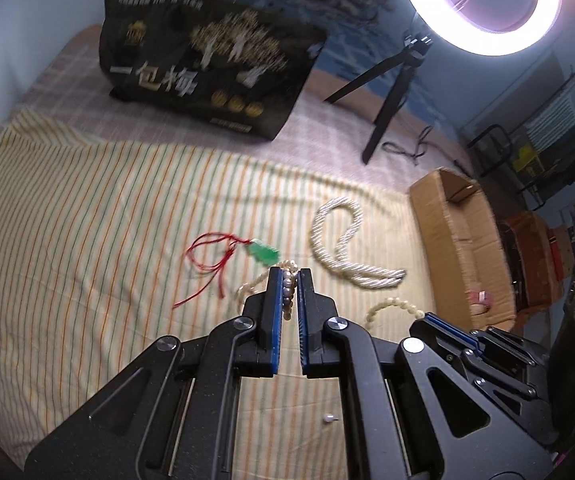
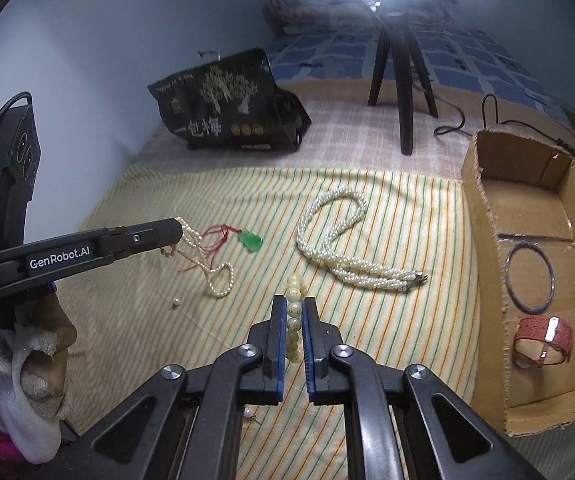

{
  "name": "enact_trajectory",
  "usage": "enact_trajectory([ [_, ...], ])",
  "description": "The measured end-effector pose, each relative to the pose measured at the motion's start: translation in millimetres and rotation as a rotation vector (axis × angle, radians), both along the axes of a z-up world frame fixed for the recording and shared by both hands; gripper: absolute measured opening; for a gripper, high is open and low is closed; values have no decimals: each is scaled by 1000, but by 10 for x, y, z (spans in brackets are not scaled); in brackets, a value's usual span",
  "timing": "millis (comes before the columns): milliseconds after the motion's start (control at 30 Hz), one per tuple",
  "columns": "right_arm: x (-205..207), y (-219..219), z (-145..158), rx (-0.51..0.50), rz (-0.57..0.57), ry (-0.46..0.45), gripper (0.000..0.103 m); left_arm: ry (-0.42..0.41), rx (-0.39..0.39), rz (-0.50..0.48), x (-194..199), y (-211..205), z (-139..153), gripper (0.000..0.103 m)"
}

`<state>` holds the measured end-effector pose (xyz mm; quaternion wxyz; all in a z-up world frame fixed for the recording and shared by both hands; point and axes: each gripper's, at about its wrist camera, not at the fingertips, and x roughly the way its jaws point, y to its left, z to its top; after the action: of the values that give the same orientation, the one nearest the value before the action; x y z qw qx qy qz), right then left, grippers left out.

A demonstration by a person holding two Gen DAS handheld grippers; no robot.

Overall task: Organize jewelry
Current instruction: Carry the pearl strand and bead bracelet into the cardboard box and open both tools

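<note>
My left gripper (image 1: 288,274) is shut on a thin pearl necklace (image 1: 287,292); in the right wrist view the necklace (image 2: 207,268) hangs from the left gripper's tip (image 2: 175,230) down to the striped cloth. My right gripper (image 2: 294,305) is shut on a bracelet of large cream beads (image 2: 293,320), also seen in the left wrist view (image 1: 387,306). A green pendant on a red cord (image 2: 250,241) and a thick twisted pearl rope (image 2: 339,240) lie on the cloth ahead. An open cardboard box (image 2: 483,240) at the right holds a blue bangle (image 2: 529,276) and a red strap watch (image 2: 543,340).
A black printed bag (image 2: 231,104) stands at the back. A ring light's tripod (image 2: 403,80) and cable stand behind the cloth. Two loose pearls (image 2: 175,301) lie on the cloth. A gloved hand (image 2: 27,360) is at the lower left.
</note>
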<state>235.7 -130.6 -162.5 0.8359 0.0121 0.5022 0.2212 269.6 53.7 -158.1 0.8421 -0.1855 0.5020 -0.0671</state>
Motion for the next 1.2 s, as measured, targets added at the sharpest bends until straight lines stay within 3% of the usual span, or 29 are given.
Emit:
enact_trajectory([
  [233,-23,-237,301,42,-38,-64,5,-84,-36,-14,-61,-34,373,4],
  [533,-70,-661,599,51,-110,-140,5,-155,-48,-61,-101,-235,642,4],
  [1200,-153,-1854,689,8,-308,-153,5,-199,-44,-194,82,-1124,780,4],
])
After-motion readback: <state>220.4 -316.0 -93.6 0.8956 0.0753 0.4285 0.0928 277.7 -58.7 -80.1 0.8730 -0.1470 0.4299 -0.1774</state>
